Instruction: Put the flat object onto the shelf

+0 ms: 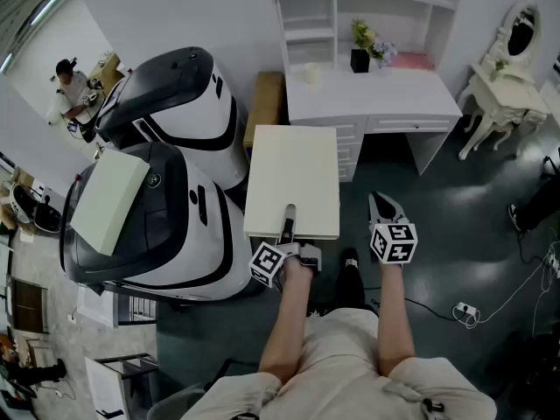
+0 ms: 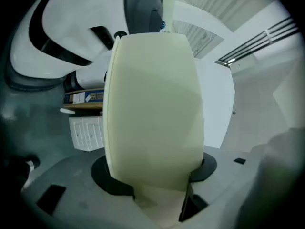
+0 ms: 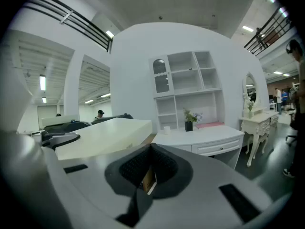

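At the far left stood two big white machines (image 1: 171,226), and a pale panel (image 1: 107,201) lay on top of the nearer one. Just right of them, the flat cream board (image 1: 293,178) hung level in the air in front of the person. The left gripper (image 1: 287,227) pinched it at the middle of its near edge, one jaw above the board and one below. The left gripper view showed the board filling the space between the jaws, with the pads against both faces.

The board's long axis ran straight away from the person, and its far edge reached toward the white desk (image 1: 402,99). The shelves (image 1: 311,16) rose behind the desk, ahead of the board and a little to its right, so the next move probably needed a push forward and a lift along that same line.

The right gripper (image 1: 385,208) sat just off the board's right edge, apart from it. Its jaws were pressed together on nothing, and it pointed slightly down at the desk. A small potted plant (image 1: 360,58) stood on the desk under the shelves, near where the board would likely arrive.
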The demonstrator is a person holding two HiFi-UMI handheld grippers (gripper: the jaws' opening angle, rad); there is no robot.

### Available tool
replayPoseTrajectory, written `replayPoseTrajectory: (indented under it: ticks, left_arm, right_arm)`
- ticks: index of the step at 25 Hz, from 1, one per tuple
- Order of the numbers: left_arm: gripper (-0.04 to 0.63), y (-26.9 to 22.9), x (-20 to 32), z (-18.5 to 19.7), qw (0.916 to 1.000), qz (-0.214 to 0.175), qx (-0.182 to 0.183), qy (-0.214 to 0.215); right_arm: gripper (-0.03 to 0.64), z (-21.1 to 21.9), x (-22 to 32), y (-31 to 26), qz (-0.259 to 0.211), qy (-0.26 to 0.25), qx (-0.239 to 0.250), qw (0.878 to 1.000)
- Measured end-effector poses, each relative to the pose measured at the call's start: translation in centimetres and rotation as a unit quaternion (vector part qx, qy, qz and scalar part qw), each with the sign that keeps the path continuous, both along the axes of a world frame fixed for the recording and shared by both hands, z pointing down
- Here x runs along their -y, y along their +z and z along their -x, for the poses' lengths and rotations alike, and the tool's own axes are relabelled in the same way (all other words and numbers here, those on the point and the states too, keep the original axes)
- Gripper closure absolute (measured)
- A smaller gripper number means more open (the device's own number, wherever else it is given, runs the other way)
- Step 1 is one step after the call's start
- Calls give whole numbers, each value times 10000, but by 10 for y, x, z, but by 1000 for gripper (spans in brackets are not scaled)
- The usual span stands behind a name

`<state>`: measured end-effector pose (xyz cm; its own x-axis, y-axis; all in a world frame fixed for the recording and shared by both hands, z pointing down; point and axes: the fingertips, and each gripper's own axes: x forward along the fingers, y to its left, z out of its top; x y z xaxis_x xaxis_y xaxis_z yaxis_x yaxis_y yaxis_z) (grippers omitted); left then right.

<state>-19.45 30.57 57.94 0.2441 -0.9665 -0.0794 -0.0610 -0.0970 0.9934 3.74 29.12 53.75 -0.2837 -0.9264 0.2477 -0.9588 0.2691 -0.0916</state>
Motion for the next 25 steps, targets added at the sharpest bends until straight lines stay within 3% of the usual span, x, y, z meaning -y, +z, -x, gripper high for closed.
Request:
replayPoseTrajectory:
  ticks: [7,10,15,22,25]
  left_arm:
    - [322,-14,27,3,9963,-292,802,-102]
    - [322,-20,42,3,9873,-351,1547,-106]
    - [322,-45,82,3,9480,-558,3130,-134]
    - [322,-67,139,-13,9058,-768,4163,-197]
    - [322,-72,164,-24,8701,-832,4855,-174]
  right_arm:
    - [548,-7,28,3,63,11,2,10000]
    - [549,-12,44,4,116,-6,61,9999]
    - [548,-11,78,-3,106,-252,254,9993]
    - [548,-31,132,-15,-43,-343,370,9987]
    - [548,-42,157,-21,-129,-376,560,9976]
